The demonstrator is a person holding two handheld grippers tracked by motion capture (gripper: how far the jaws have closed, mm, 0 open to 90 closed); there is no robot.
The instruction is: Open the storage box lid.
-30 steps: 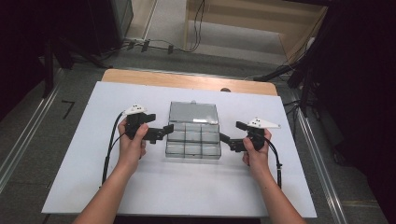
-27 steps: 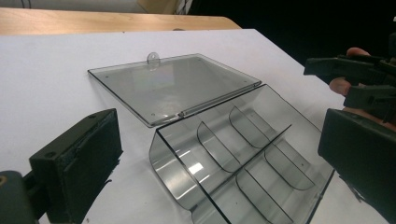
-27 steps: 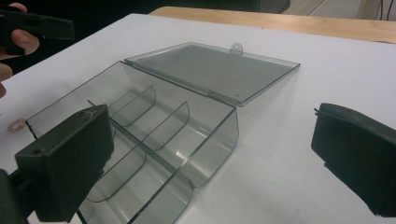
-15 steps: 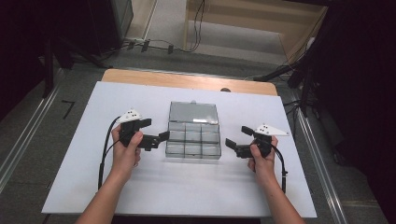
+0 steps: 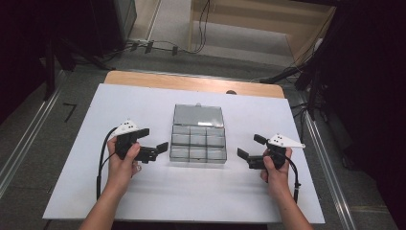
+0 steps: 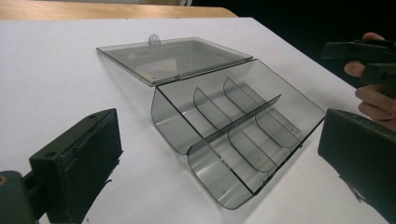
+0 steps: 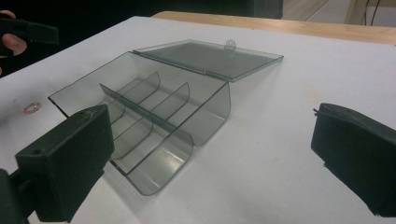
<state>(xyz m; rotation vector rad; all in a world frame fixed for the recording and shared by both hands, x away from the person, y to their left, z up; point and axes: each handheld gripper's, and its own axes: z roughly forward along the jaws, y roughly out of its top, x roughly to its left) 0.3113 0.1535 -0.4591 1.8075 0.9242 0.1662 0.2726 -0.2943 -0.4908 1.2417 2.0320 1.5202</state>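
A: What differs from a second ago?

B: Both grippers have drawn back from the clear compartment box (image 5: 198, 133). A second ago each sat right at a side wall of it; now the left gripper (image 5: 152, 145) is just beside the box's left edge, and the right gripper (image 5: 248, 149) stands clearly apart from the right edge. Both hands have also come nearer the person's side of the white table (image 5: 143, 100).

A: And the box itself?

B: It lies where it did, in the middle of the table, its lid (image 5: 198, 115) swung fully open and lying flat on the far side.

A: How do the jaws stand?

B: Spread wide on both. In the left gripper view the two black jaws frame the box with white table between them, and the same holds in the right gripper view. Neither grasps anything.

A: What is in the box?

B: Nothing that I can see. The left gripper view shows the tray (image 6: 243, 135) with one long divider down the middle and short curved cross walls, making six compartments, all bare smoky plastic. The right gripper view shows the same tray (image 7: 154, 121).

A: Anything else nearby?

B: A small ring-like thing (image 7: 31, 108) lies on the table beyond the box in the right gripper view, too small to tell what it is.
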